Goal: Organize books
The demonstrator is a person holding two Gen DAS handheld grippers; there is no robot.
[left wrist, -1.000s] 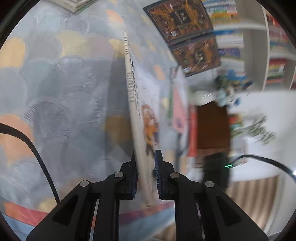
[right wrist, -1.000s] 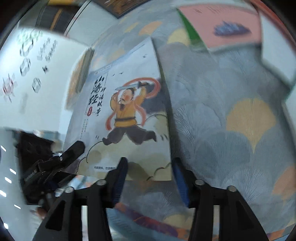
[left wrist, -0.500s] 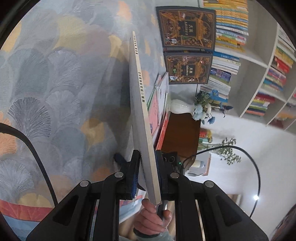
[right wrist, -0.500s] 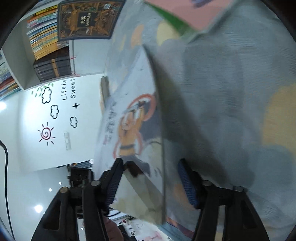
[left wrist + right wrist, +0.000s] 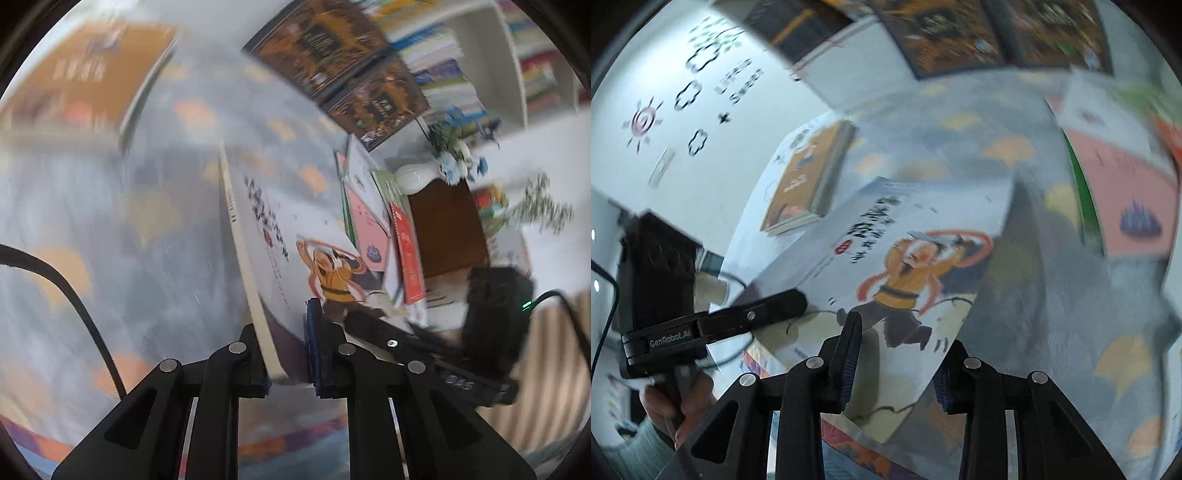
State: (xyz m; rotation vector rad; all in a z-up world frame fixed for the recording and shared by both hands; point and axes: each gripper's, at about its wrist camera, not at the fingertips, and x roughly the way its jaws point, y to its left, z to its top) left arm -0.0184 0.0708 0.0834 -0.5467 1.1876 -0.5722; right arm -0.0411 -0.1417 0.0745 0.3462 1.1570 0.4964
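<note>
Currently both grippers are on one picture book [image 5: 280,236], the white-covered one with an orange-robed swordsman, lifted clear of the scallop-patterned rug [image 5: 92,229].

Left gripper [image 5: 286,354]: jaws nearly shut, clamped on the book's near corner by the spine; the book stands tilted on edge between the pads, probably so the spine can lead into a row.

Right gripper [image 5: 894,354]: jaws have just been closing, and the book's lower edge sits between them; whether both pads already press on it I cannot tell. A second hold likely steadies the wide, floppy cover.

Further right, a pink book [image 5: 1123,192] lies loose on the rug with others, still unsorted. The bookshelf [image 5: 480,55] at far right in the left wrist view looks like the destination.
</note>
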